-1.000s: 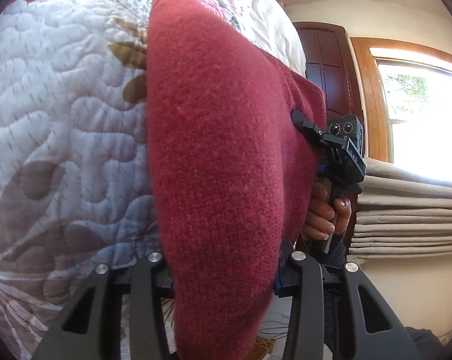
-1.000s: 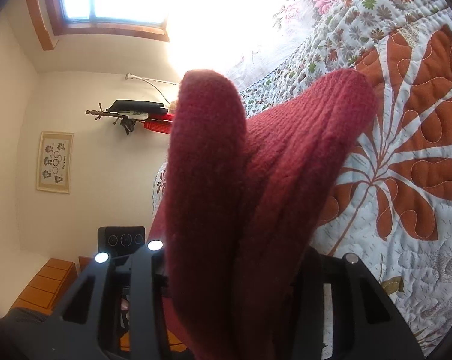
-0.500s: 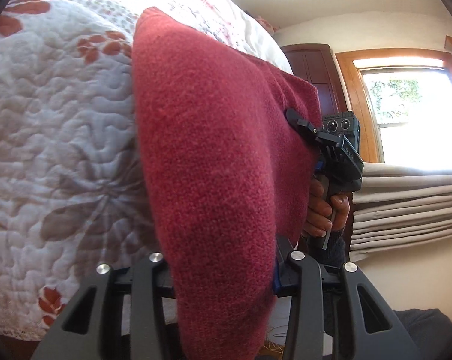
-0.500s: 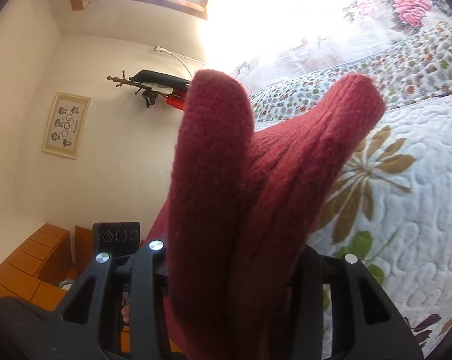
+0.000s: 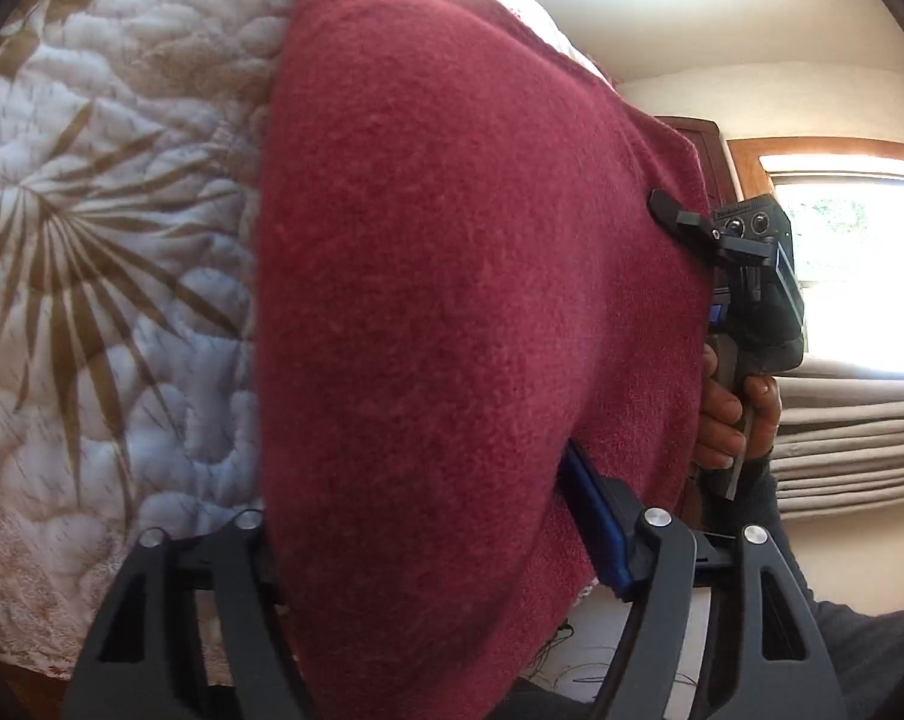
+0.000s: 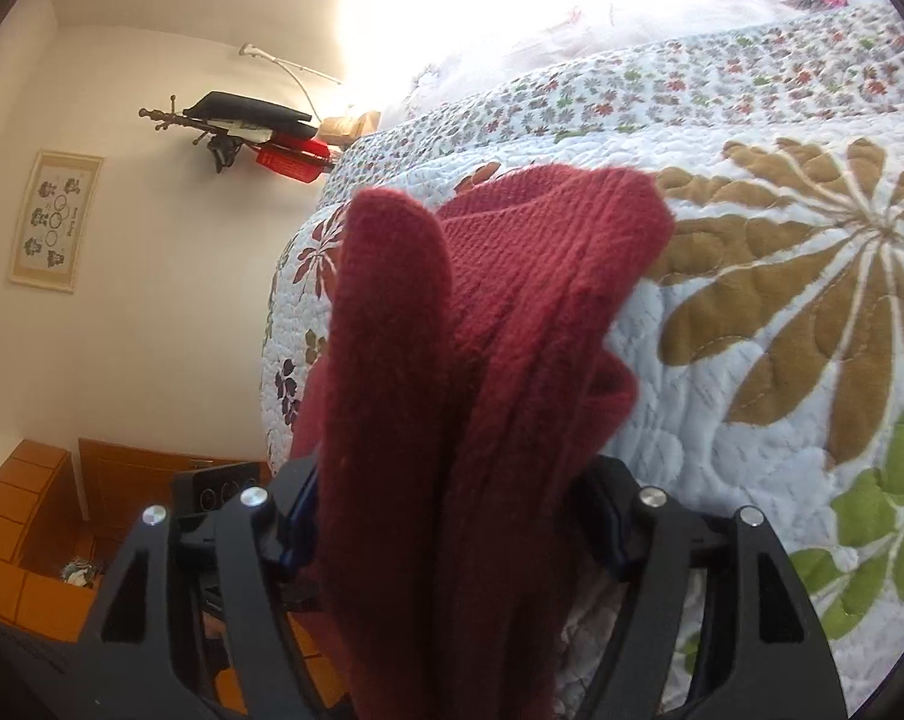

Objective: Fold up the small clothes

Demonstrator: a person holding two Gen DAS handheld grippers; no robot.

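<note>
A dark red knit garment [image 5: 452, 300] hangs stretched between my two grippers over a quilted bed. In the left wrist view my left gripper [image 5: 428, 546] is shut on its near edge, a blue pad pressed into the cloth. My right gripper [image 5: 677, 216], held by a hand [image 5: 722, 420], is clamped on the garment's far edge. In the right wrist view the garment [image 6: 512, 312] bunches in thick folds between the fingers of my right gripper [image 6: 452, 522], and its far end sags onto the quilt [image 6: 782, 312].
The floral quilt [image 5: 92, 240] covers the bed below and to the left. A window [image 5: 854, 252] and stacked blinds are on the right. A coat rack [image 6: 242, 126], a framed picture [image 6: 56, 219] and wooden drawers [image 6: 26, 540] line the wall.
Both grippers have carried the garment across the quilt, onto a brown leaf pattern. Its far end has dropped and crumpled onto the bed. Both grips are unchanged.
</note>
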